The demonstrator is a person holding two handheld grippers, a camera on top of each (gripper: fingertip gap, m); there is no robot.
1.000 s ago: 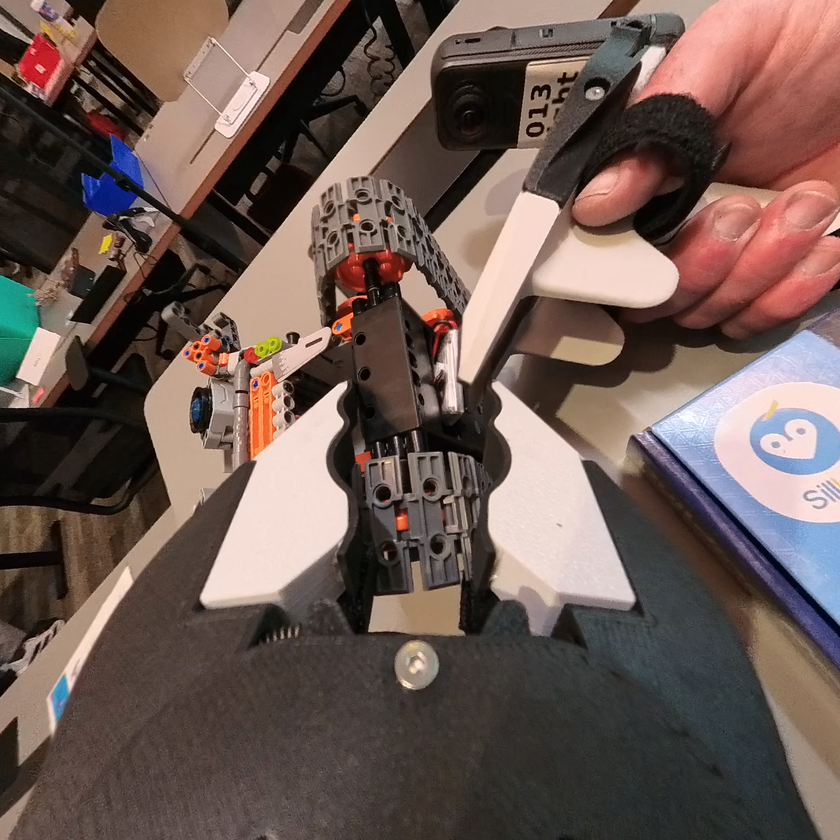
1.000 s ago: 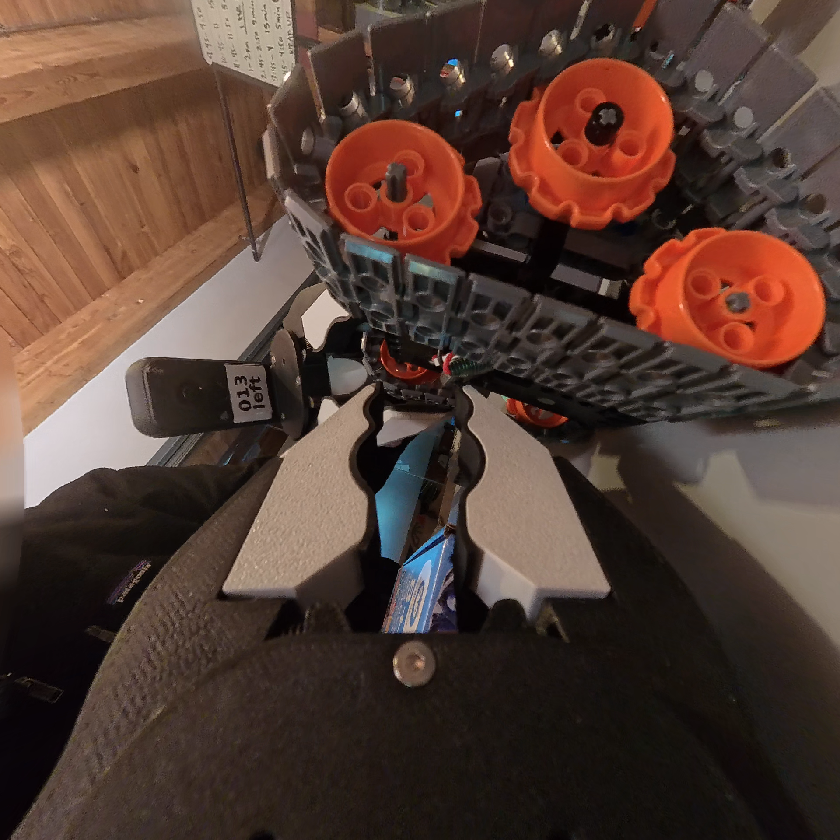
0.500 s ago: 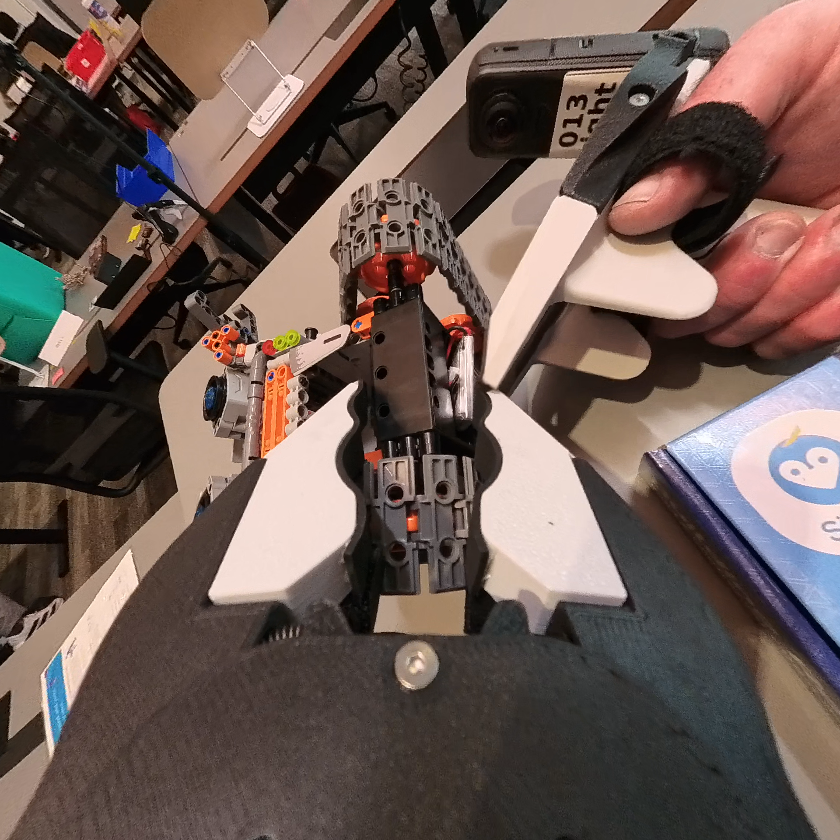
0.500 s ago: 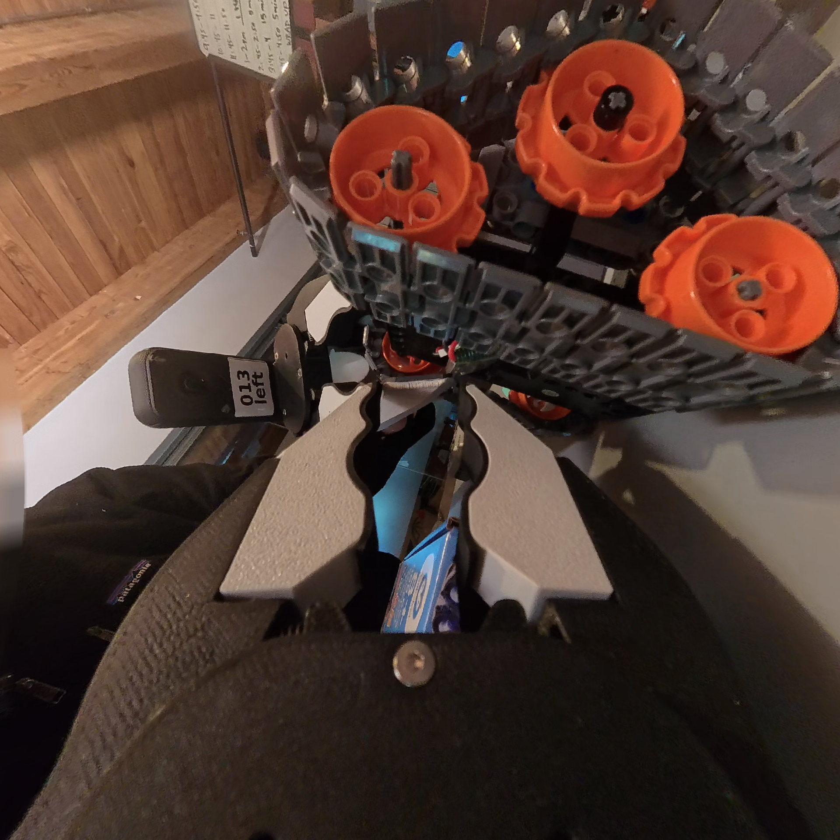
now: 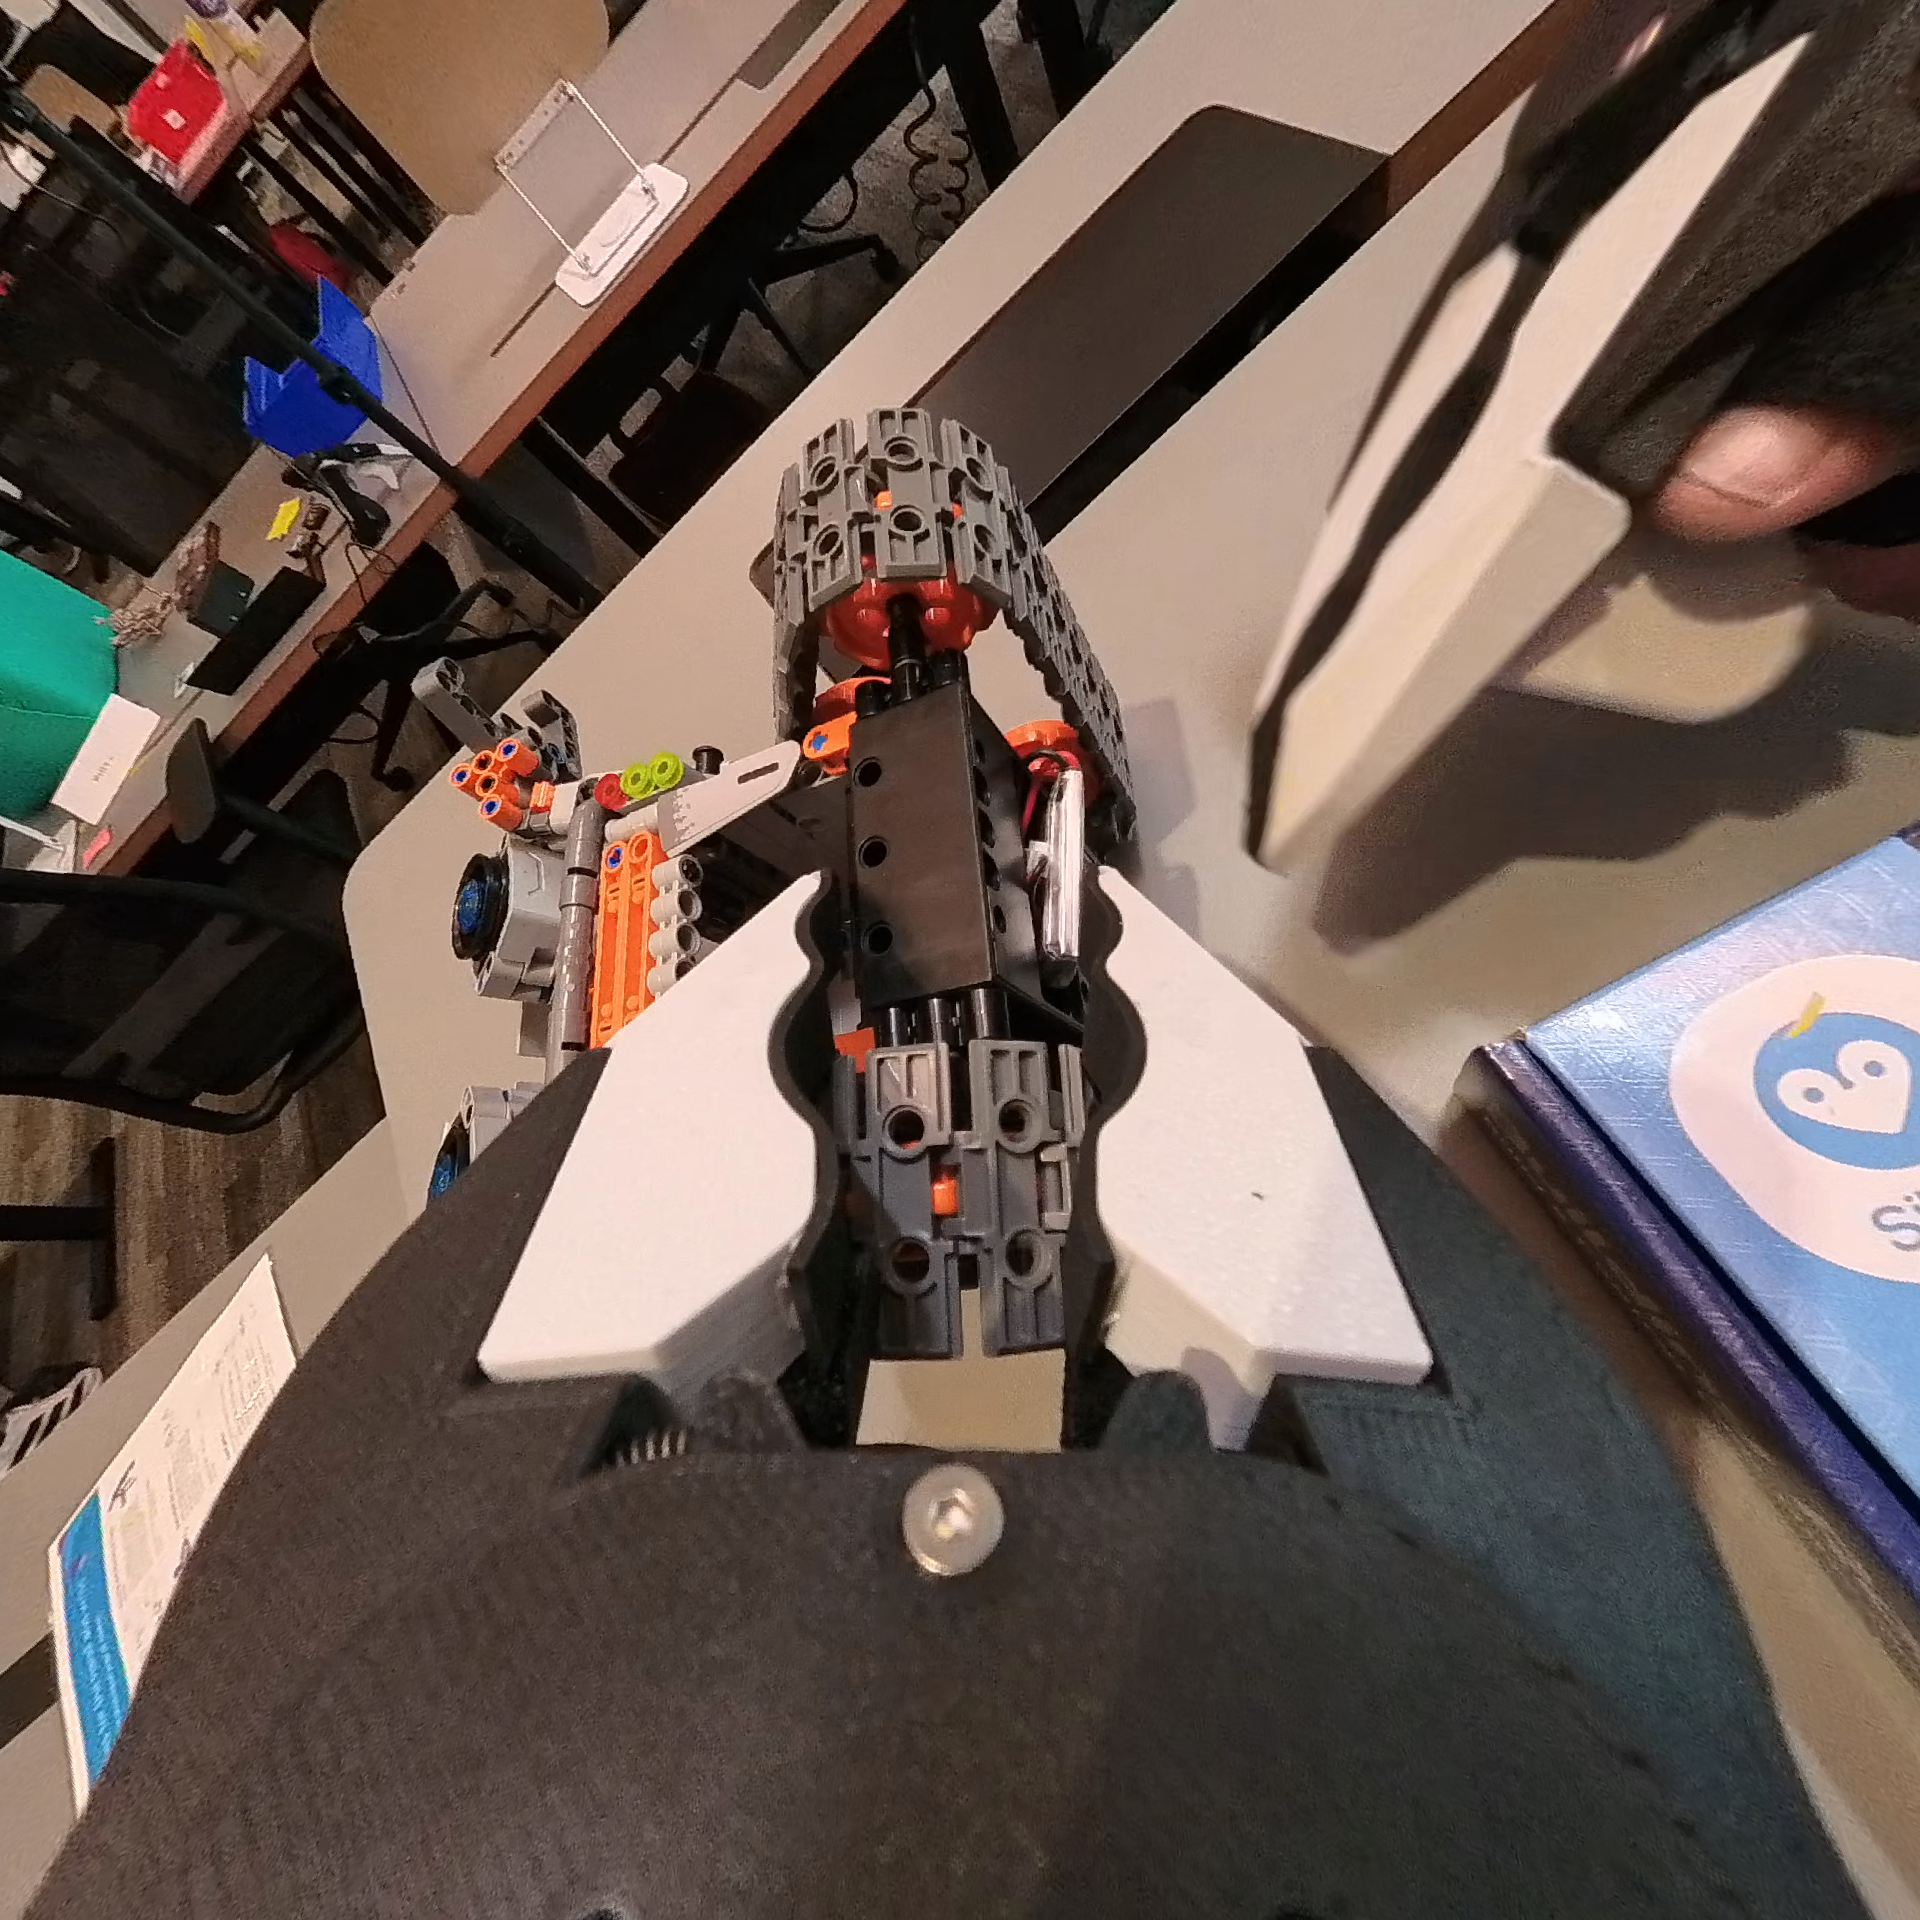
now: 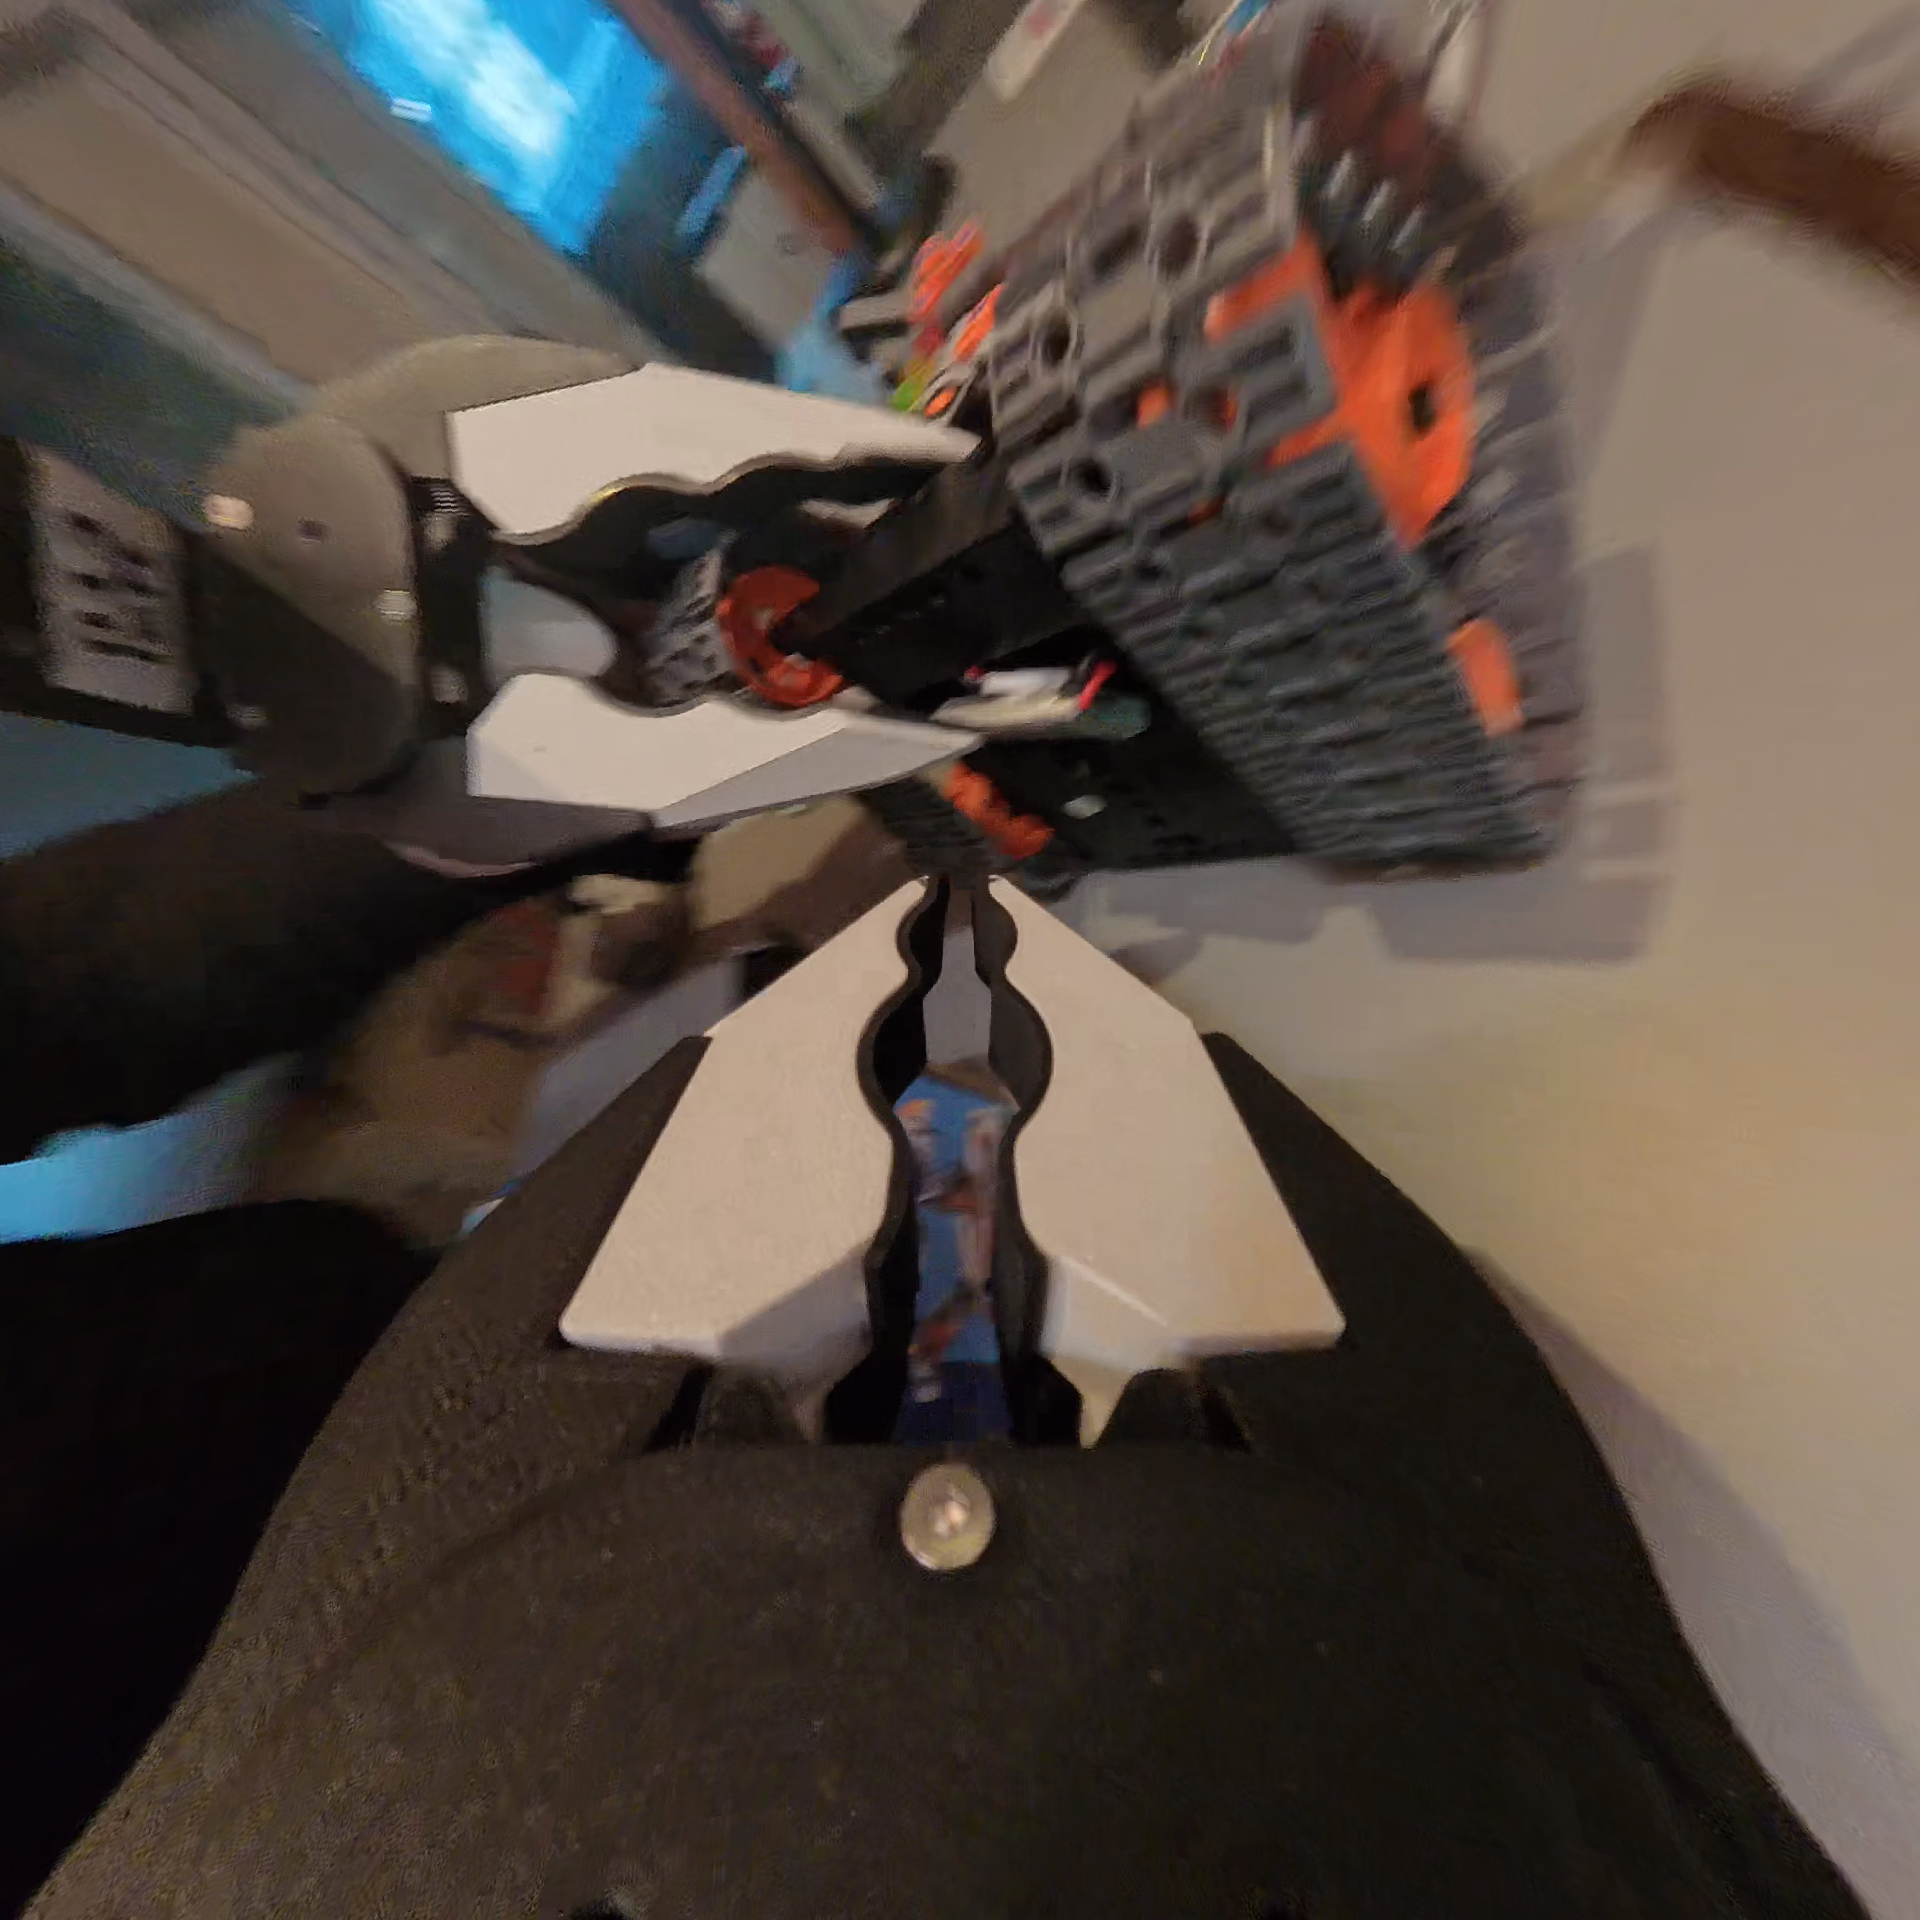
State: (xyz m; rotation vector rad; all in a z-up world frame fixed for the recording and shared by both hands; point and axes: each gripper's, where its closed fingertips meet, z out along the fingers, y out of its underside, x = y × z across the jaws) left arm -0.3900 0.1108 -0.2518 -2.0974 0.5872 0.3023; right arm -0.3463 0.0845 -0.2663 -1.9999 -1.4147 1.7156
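Left gripper (image 5: 961,1060) fingers clamp tracked toy (image 5: 935,831), upright on tabletop (image 5: 1195,499) near far edge. Right gripper (image 6: 954,914) fingers nearly closed, empty, just beside toy. Blue box (image 5: 1745,1122) at right.

Blue box (image 5: 1714,1164): round logo w/ lettering; printed sheet (image 5: 156,1475)

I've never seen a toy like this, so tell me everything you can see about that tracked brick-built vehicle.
The tracked vehicle is built of plastic bricks: dark grey link treads looped over orange wheels, a black central block, and an orange-and-grey front section with lime pieces. A small silvery part with red wire sits against the block. It is tipped on end over the pale table, clamped at one tread end by the left hand-held gripper.
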